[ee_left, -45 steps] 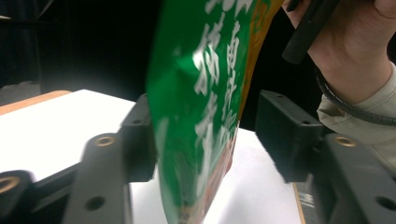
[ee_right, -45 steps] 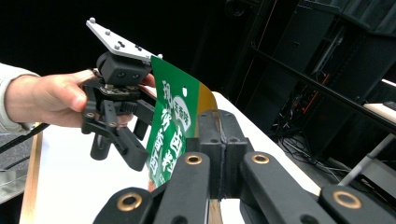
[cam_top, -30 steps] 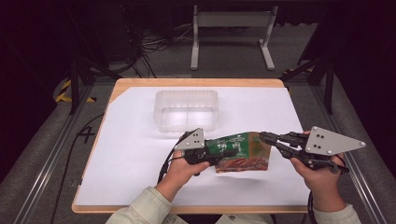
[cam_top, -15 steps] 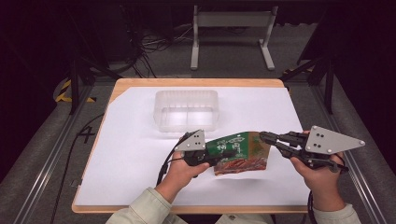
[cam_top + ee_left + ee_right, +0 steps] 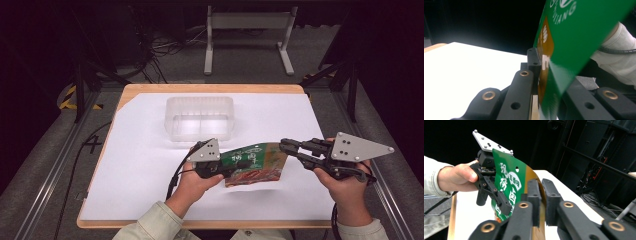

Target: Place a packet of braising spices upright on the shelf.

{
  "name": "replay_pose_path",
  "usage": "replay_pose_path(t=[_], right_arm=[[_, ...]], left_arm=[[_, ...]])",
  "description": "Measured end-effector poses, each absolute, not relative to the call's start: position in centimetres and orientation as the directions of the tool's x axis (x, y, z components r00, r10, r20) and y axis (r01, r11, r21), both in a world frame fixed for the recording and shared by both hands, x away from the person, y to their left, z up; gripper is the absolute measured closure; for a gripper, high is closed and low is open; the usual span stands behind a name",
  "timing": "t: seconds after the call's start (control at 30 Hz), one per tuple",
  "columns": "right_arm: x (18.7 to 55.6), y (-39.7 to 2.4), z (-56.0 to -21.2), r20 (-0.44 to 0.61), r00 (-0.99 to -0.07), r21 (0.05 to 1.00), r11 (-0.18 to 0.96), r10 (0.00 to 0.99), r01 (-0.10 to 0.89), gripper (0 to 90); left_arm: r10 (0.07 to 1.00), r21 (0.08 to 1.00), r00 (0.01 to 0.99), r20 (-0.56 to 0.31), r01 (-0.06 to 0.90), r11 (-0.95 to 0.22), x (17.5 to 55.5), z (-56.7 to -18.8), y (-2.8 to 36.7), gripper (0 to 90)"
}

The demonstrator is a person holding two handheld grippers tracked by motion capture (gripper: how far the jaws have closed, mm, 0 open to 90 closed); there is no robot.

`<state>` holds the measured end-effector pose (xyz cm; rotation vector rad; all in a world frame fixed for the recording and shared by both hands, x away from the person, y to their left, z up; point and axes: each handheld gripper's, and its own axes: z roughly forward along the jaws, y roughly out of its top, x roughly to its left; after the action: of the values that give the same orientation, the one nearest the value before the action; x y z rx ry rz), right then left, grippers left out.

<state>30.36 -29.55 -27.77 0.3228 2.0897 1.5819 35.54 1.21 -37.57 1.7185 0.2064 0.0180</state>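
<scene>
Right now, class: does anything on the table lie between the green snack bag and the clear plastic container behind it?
Nothing visible does. The green snack bag hangs between the left claw and right claw; only bare white sheet separates it from the clear plastic container.

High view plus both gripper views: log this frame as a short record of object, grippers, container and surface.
object: green snack packet, held above the table
left gripper: shut on the packet's left end
right gripper: at the packet's right edge, jaws just opening, edge between the pads
container: clear plastic tub, empty, behind the packet
surface: white sheet on a wooden table
</scene>
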Motion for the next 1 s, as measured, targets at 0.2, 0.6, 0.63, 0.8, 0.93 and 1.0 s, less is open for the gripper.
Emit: replay_pose_path(t=[0.2, 0.6, 0.63, 0.8, 0.93, 1.0], right_arm=[[30.5, -30.4, -27.7, -0.168, -0.867, 0.973, 0.222, 0.470, -0.068, 63.8], [32.4, -32.4, -28.8, -0.048, -0.846, 0.988, 0.152, 0.531, 0.039, 54.8], [32.4, -32.4, -28.8, -0.048, -0.846, 0.988, 0.152, 0.531, 0.039, 54.8], [33.9, -33.3, -30.1, 0.016, -0.817, 0.983, 0.140, 0.576, 0.118, 53.1], [34.4, -33.8, -30.8, 0.053, -0.801, 0.980, 0.124, 0.597, 0.157, 56.8], [34.7, -34.0, -31.1, 0.063, -0.795, 0.978, 0.121, 0.603, 0.169, 57.9]], left_arm=[[0.200, 0.977, 0.974, -0.110, 0.143, -0.157, 35.7, -36.8, 1.5, 89.0], [0.295, 0.979, 0.947, -0.126, 0.167, -0.119, 36.5, -35.0, 3.3, 88.9], [0.295, 0.979, 0.947, -0.126, 0.167, -0.119, 36.5, -35.0, 3.3, 88.9], [0.337, 0.979, 0.931, -0.139, 0.181, -0.094, 36.9, -33.8, 4.4, 88.9], [0.371, 0.980, 0.919, -0.134, 0.179, -0.089, 37.2, -33.0, 4.9, 88.9], [0.388, 0.980, 0.912, -0.133, 0.180, -0.085, 37.4, -32.6, 5.1, 88.9]])
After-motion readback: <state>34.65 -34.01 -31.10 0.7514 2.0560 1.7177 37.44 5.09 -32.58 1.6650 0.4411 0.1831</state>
